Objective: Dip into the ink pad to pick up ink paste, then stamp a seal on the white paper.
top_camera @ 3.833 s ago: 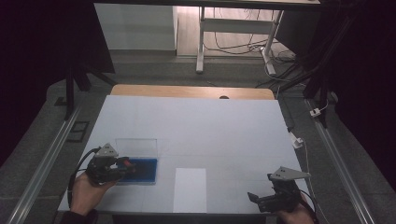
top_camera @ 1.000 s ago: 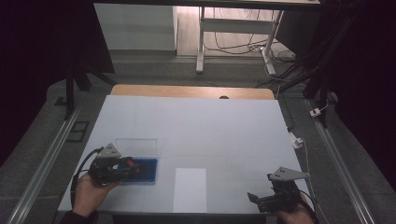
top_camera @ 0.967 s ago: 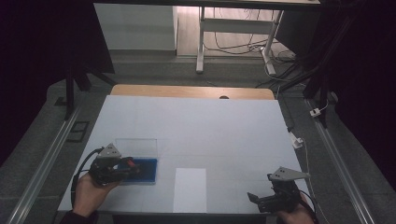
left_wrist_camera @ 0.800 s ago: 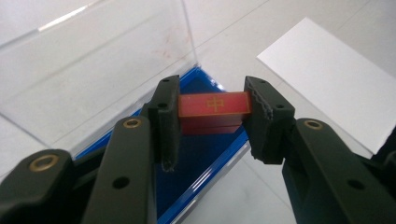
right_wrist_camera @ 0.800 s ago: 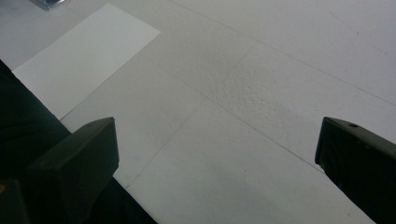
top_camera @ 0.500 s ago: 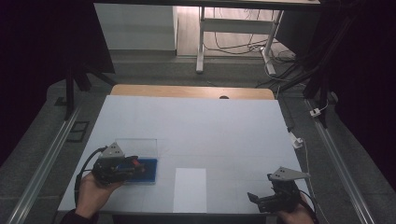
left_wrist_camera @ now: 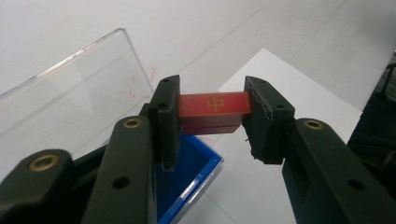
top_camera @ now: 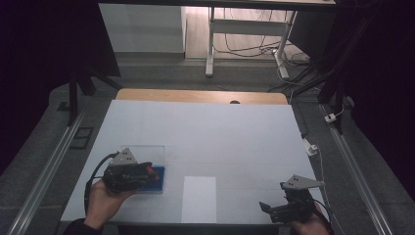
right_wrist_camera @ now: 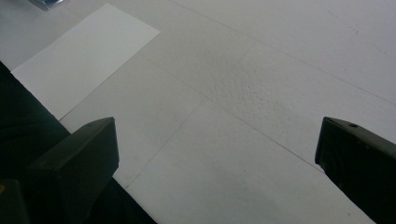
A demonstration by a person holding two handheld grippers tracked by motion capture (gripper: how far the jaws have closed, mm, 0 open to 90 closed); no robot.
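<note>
My left gripper (left_wrist_camera: 212, 109) is shut on a small red box (left_wrist_camera: 213, 112) with a gold mark on its top face. It holds the box just above a blue tray (left_wrist_camera: 187, 179) that has a clear upright lid (left_wrist_camera: 70, 98). In the high view the left gripper (top_camera: 149, 172) hovers over the blue tray (top_camera: 157, 182) near the table's front left. My right gripper (top_camera: 266, 208) rests near the front right edge with its jaws wide apart and nothing between them. Bare white table lies ahead of those jaws in the right gripper view (right_wrist_camera: 217, 154).
A white paper sheet (top_camera: 199, 198) lies at the front middle of the white table (top_camera: 205, 132). The same sheet (right_wrist_camera: 84, 56) lies left of my right gripper. A wooden strip (top_camera: 195, 95) borders the far edge, with metal rails along both sides.
My left gripper has lifted the red box slightly and shifted a little to the right over the tray. The right gripper has stayed where it was.
</note>
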